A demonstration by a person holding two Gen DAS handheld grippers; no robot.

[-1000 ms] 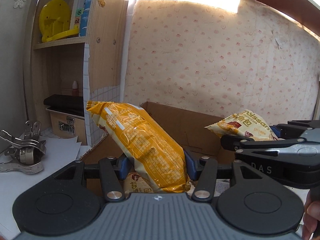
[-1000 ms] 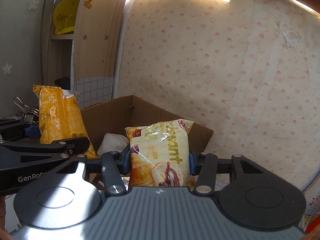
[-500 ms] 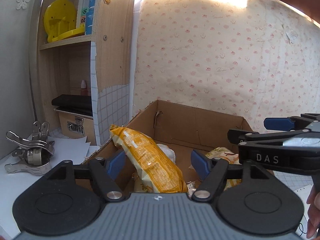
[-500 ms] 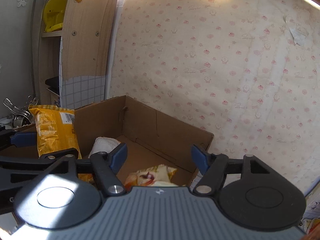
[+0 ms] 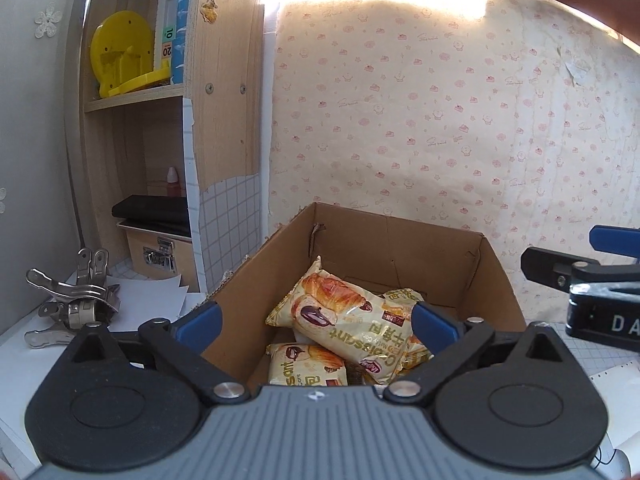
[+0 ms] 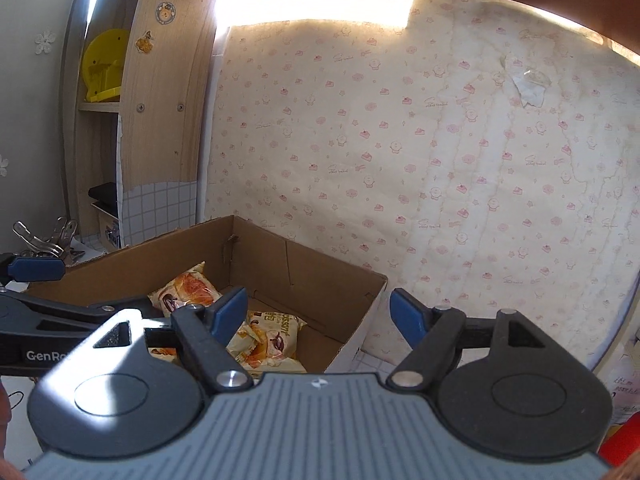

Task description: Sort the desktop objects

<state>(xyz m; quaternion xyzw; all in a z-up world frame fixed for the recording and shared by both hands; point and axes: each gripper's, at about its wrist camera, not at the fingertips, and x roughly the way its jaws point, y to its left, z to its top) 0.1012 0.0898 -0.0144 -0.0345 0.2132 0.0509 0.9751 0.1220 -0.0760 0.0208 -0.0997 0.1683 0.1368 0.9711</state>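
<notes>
Both sets of tongs hanging wide apart and empty over the open brown cardboard box (image 5: 460, 264), left tongs (image 5: 316, 320) right above the pile, right tongs (image 6: 318, 308) over the box's right corner. Down inside the box, a heap of shiny yellow croissant snack packets (image 5: 344, 320), top one tilted across the others, nothing gripping them. Off to the left on the white desk (image 5: 16, 356), a bunch of silver metal clips (image 5: 72, 300), and up on the wooden shelf (image 5: 136, 98), a round yellow plastic thing (image 5: 120, 56).
</notes>
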